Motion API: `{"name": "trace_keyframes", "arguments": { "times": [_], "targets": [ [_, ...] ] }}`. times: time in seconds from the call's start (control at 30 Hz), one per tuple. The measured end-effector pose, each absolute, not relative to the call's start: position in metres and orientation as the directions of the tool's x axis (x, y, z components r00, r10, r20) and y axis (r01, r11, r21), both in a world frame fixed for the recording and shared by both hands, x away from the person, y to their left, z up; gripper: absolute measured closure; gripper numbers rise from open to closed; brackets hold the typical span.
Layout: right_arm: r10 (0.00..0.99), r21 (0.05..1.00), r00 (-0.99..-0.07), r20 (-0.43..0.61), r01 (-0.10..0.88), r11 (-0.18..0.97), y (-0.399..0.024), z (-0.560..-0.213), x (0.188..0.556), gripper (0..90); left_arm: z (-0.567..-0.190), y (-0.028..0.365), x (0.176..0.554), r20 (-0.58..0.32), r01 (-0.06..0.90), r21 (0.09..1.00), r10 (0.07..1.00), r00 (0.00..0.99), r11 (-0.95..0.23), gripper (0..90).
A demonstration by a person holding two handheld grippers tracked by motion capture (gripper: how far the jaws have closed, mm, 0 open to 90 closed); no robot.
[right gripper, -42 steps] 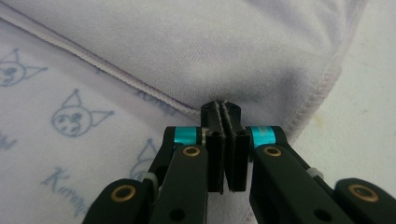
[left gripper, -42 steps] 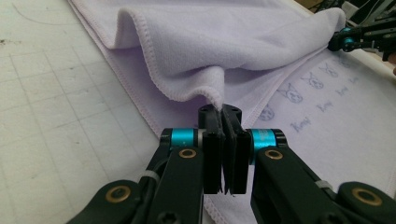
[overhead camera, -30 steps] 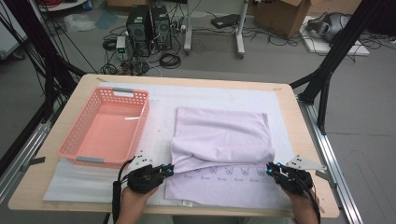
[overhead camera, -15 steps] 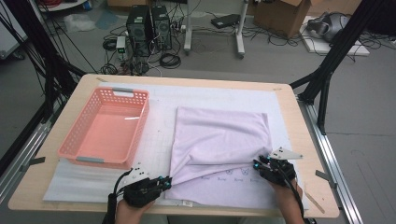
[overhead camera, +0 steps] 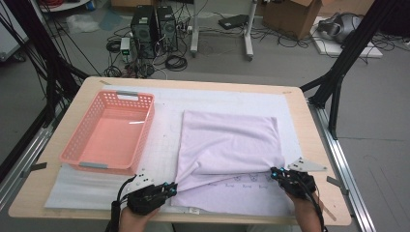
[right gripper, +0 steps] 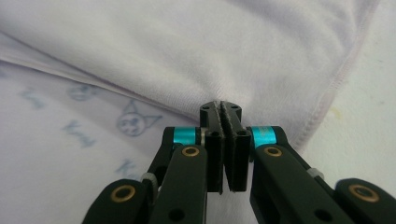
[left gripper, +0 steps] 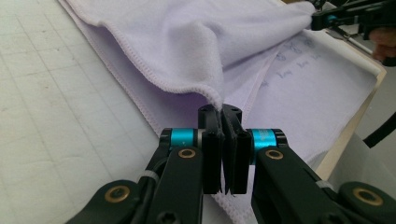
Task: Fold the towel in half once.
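Note:
A lilac towel (overhead camera: 227, 140) lies folded on the white mat, and its printed lower layer shows along the near edge. My left gripper (overhead camera: 173, 186) is shut on the upper layer's near-left corner; in the left gripper view the hem (left gripper: 187, 42) runs down into the closed jaws of that gripper (left gripper: 220, 112). My right gripper (overhead camera: 274, 173) has just been closing. It is now shut on the upper layer's near-right corner, with the towel cloth (right gripper: 210, 46) pinched between its pads (right gripper: 220, 109). The upper layer sags in an arc between the two grippers.
A pink plastic basket (overhead camera: 145, 130) stands empty to the left of the towel. The white mat (overhead camera: 164, 125) covers most of the wooden table (overhead camera: 314, 125). The person's hands sit at the near table edge. Computers, cables and boxes lie on the floor beyond.
The right gripper moved in to the left, then shut on the towel's corner. The left gripper drew back a little toward the near edge. The upper layer's front edge has pulled back, baring the printed layer.

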State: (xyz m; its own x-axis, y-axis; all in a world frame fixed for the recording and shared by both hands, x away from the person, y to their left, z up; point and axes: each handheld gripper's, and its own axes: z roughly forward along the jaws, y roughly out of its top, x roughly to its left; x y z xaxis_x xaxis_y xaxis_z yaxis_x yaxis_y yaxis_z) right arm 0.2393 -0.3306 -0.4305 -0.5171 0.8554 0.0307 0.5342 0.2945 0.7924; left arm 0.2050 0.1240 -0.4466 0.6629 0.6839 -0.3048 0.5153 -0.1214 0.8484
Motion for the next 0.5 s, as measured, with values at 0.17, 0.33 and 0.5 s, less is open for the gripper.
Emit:
{"name": "trace_keyframes", "arguments": {
  "times": [0.17, 0.33, 0.5],
  "targets": [
    [0.847, 0.819, -0.528, 0.055, 0.509, 0.264, -0.343, -0.418, 0.218, 90.0, -0.446, 0.125, 0.205, -0.303, 0.513, 0.849, 0.68, 0.668, -0.125, 86.6],
    [0.856, 0.811, -0.514, 0.061, 0.525, 0.257, -0.348, -0.42, 0.225, 88.9, -0.446, 0.124, 0.205, -0.302, 0.512, 0.85, 0.684, 0.664, -0.122, 86.3],
    [0.857, 0.78, -0.515, -0.024, 0.526, 0.338, -0.34, -0.429, 0.228, 47.9, -0.447, 0.125, 0.207, -0.302, 0.514, 0.849, 0.685, 0.663, -0.124, 85.9]
  ]
}}
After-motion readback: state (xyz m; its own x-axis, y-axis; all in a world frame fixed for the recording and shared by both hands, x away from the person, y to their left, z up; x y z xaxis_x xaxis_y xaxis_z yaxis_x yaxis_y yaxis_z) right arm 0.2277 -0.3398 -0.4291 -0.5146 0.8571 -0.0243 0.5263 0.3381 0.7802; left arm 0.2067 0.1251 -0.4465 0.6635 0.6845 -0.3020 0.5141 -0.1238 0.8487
